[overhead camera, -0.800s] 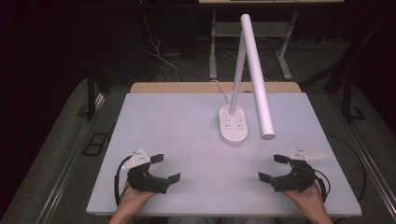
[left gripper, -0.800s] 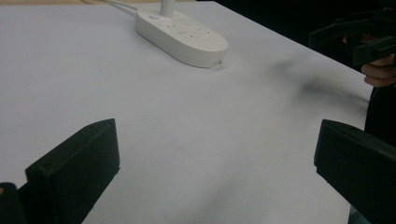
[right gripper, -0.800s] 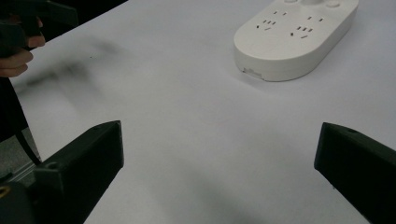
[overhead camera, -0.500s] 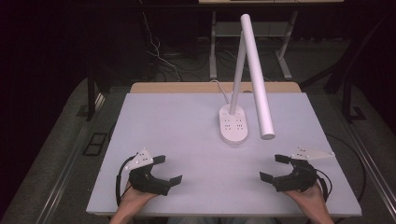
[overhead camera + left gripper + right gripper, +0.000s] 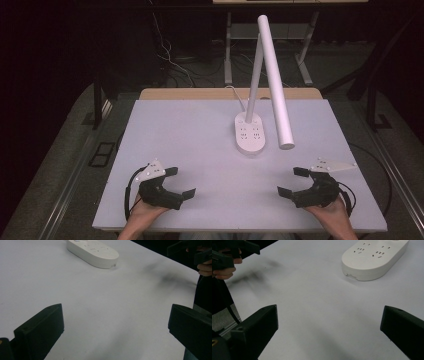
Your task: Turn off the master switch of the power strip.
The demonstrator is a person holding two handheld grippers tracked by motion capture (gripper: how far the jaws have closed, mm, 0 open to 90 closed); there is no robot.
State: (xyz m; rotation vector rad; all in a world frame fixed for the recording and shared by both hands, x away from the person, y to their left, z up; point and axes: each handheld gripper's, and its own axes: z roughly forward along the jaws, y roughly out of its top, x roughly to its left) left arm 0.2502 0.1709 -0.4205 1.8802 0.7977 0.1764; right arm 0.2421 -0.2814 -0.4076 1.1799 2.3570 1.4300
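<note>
The lamp [image 5: 255, 127] stands mid-worktop [image 5: 190, 140], well apart from both grippers. Left gripper [image 5: 177, 185] and right gripper [image 5: 292, 181] are wide open, empty. Likely rigid, top-heavy; grasp the stem [image 5: 255, 80] near the base.

White table [image 5: 200, 145] beneath left claw [image 5: 181, 181] and right claw [image 5: 289, 181]. Well beyond both claws: wooden strip [image 5: 190, 93], tangled cables [image 5: 167, 56], metal legs [image 5: 228, 55].

Legible markings: none.
The lamp base [image 5: 250, 132] carries socket slots and no readable text, label, brand, number or sign.
</note>
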